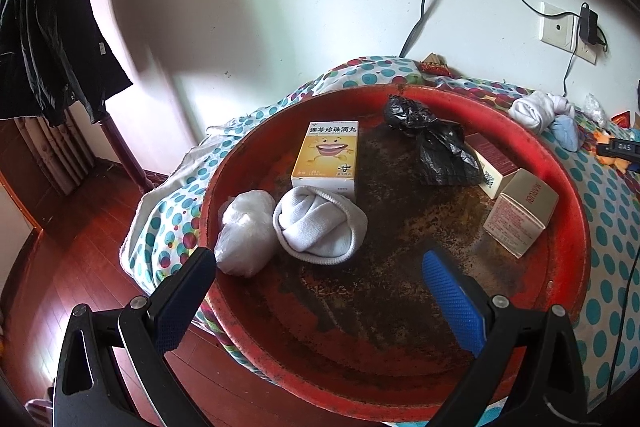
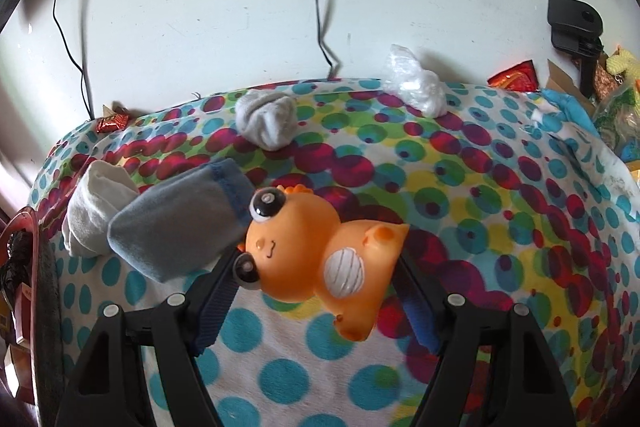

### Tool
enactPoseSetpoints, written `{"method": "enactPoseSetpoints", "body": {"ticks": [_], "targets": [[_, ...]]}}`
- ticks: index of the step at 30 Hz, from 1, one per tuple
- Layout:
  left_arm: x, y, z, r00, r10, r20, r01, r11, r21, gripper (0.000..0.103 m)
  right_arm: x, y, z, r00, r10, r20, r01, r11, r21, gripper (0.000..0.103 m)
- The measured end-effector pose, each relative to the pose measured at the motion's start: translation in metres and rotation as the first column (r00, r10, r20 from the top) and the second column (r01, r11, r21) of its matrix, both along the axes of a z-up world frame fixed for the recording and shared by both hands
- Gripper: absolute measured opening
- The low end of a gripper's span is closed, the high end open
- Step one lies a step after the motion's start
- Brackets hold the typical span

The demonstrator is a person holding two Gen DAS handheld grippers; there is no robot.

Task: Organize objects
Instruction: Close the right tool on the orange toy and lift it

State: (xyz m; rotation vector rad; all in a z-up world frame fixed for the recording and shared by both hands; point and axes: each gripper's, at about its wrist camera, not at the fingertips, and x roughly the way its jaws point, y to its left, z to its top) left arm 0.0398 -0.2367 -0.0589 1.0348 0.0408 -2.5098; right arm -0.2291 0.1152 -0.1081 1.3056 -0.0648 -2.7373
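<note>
Right gripper (image 2: pixel 316 287) nearest: fingers clamped on an orange toy duck (image 2: pixel 316 251), held above the dotted cloth (image 2: pixel 460 227). Duck lies tipped on its side, head toward the left with the face tipped down toward the camera, tail and wing to the right; long axis roughly left-right across the fingers, slightly tilted.

Just beyond it on the cloth: a blue-grey sock (image 2: pixel 176 219) touching the duck's head, a white sock (image 2: pixel 92 203) beside that. Farther back a grey sock ball (image 2: pixel 266 123), then a clear plastic bag (image 2: pixel 416 87) near the wall.

Left gripper (image 1: pixel 320 291) hovers over the red tray (image 1: pixel 568 211), fingers wide apart, holding nothing. In the tray, near to far: a white plastic bundle (image 1: pixel 244 231), rolled white sock (image 1: pixel 320 227), beige carton (image 1: pixel 520 211), yellow medicine box (image 1: pixel 326 155), black plastic bag (image 1: pixel 436 143).

Progress, my read: partway. Several items already sit in the tray; duck is in hand but not placed; socks and the bag on the cloth look left to collect.
</note>
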Motion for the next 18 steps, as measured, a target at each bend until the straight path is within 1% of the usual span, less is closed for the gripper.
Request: {"method": "enactPoseSetpoints", "body": {"ticks": [3,6,8,10,14,18], "targets": [[0.000,-0.001,-0.002,1.000,0.006,0.014,-0.006,1.000,-0.002,0.103,0.006,0.015,0.000,1.000,-0.013,0.001,0.013,1.000,0.007,0.077],[0.000,0.001,-0.004,0.999,0.010,0.031,-0.010,1.000,-0.011,0.103,0.013,0.026,0.000,1.000,0.003,0.005,-0.003,1.000,0.008,0.077],[-0.002,0.005,-0.005,0.999,0.010,0.046,-0.009,1.000,-0.018,0.103,0.018,0.029,0.001,1.000,0.019,0.001,-0.019,0.999,0.032,0.077],[-0.003,0.011,-0.002,0.998,-0.006,0.058,0.008,0.999,-0.037,0.103,0.021,0.032,0.001,1.000,0.031,-0.002,-0.031,0.999,0.044,0.077],[-0.006,0.031,0.015,0.998,-0.056,0.041,0.060,0.992,-0.107,0.103,0.020,0.034,-0.002,0.999,0.029,0.012,-0.030,0.999,0.035,0.077],[-0.020,0.050,0.031,0.991,-0.130,0.037,0.133,0.986,-0.098,0.103,0.020,0.026,-0.003,0.999,0.035,0.019,-0.036,0.996,0.082,0.077]]}}
